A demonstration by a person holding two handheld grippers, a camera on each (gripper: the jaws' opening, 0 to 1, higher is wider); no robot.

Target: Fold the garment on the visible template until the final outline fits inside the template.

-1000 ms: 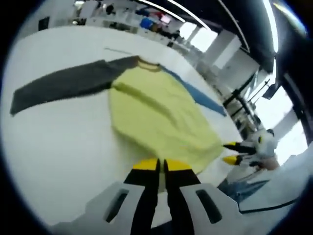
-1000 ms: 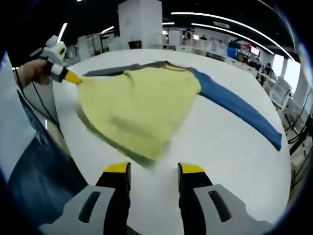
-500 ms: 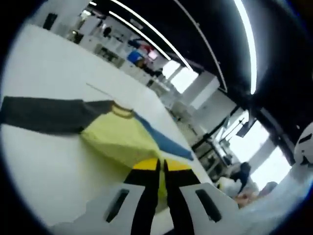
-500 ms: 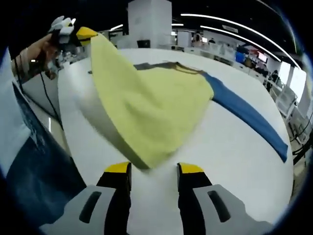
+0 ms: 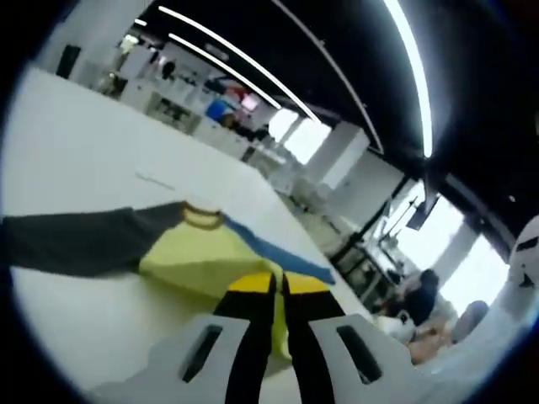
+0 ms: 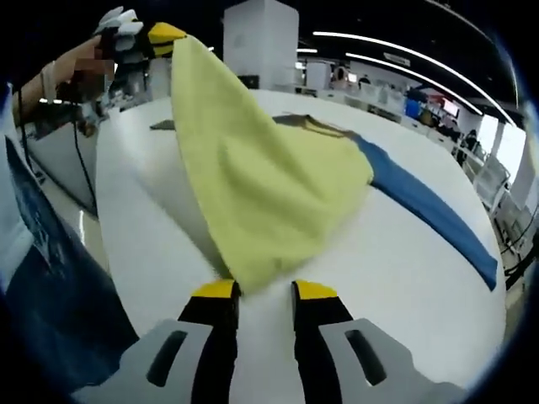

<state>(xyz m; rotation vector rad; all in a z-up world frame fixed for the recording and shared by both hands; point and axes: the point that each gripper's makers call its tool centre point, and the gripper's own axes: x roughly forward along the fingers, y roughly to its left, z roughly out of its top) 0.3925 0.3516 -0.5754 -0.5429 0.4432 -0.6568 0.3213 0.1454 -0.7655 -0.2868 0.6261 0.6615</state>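
— Where's the shirt point(image 6: 278, 185) right now?

— On the white surface point(image 6: 396, 269), but only partly flat. From my right gripper view the yellow body is pulled up into a tall sheet on the left, while the collar end and the blue sleeve point(image 6: 429, 206) lie on the surface further off. The blue sleeve runs out to the right, flat.

— What's lifting it?

— My left gripper point(image 6: 164, 38). I see it at the top left of the right gripper view, held in a hand point(image 6: 88, 71), its yellow tips at the top corner of the raised cloth. In the left gripper view its fingers point(image 5: 253, 290) are pressed together with yellow fabric between them, so they are clenched on the shirt.

— And the right gripper point(image 6: 263, 290)?

— Low at the hem. The bottom point of the hanging yellow cloth comes down between its fingers point(image 6: 217, 293), which stand close together. Whether they actually pinch the cloth I cannot tell.

— Anything else from the left side?

— The dark grey sleeve point(image 5: 76, 240) stretches to the left on the surface, the collar point(image 5: 202, 216) sits in the middle, and the blue sleeve trails off right behind it.
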